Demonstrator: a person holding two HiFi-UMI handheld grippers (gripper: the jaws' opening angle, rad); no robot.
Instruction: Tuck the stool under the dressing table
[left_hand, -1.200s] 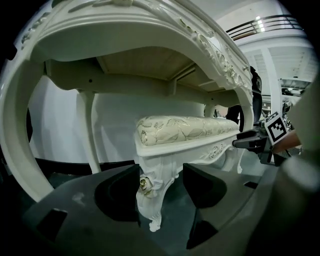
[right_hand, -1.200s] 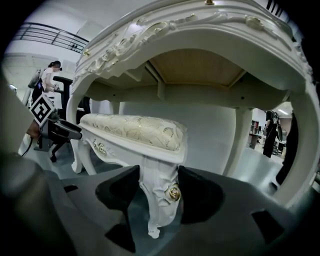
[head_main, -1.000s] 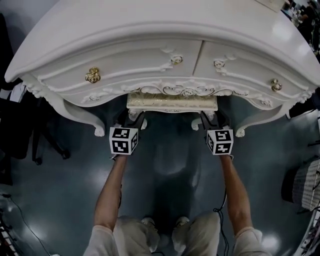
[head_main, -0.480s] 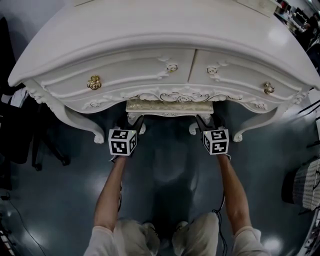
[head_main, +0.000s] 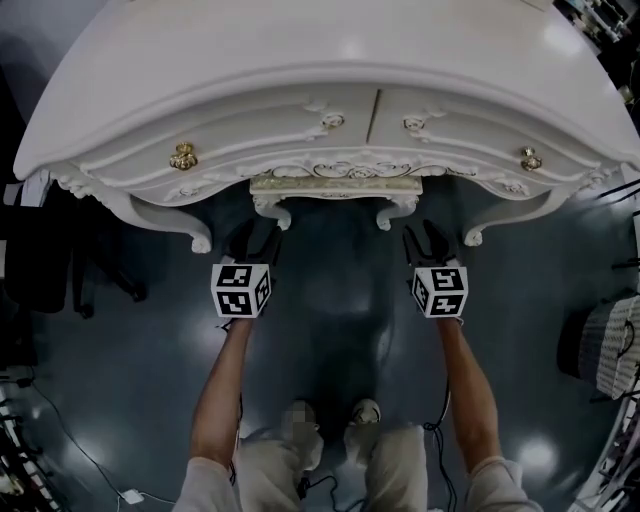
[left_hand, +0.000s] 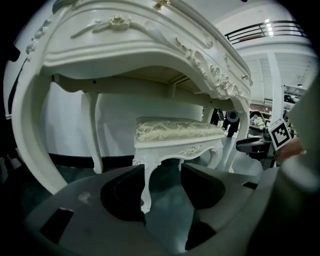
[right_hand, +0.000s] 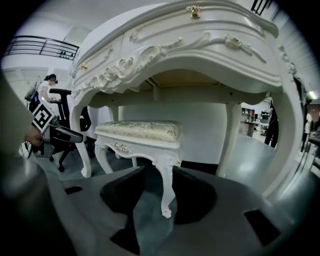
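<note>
The white stool (head_main: 335, 186) with a gold-patterned cushion stands under the white dressing table (head_main: 300, 80), and only its front rail shows in the head view. My left gripper (head_main: 252, 243) hovers open a short way in front of the stool's front left leg (left_hand: 146, 185). Its jaws have just been closing a little, and nothing is gripped between them. My right gripper (head_main: 425, 243) is open too, short of the front right leg (right_hand: 167, 192). In both gripper views the stool (left_hand: 172, 131) (right_hand: 142, 131) sits beyond the jaws, untouched.
The table's curved legs (head_main: 165, 225) (head_main: 510, 228) flank the stool. A dark office chair (head_main: 40, 270) stands left, a striped thing (head_main: 600, 350) at the right edge. Cables (head_main: 100, 470) trail over the shiny grey floor beside my feet (head_main: 330, 425).
Both grippers have drawn back from the stool's front legs toward me. Less of the stool's seat shows from under the table than a second ago.
</note>
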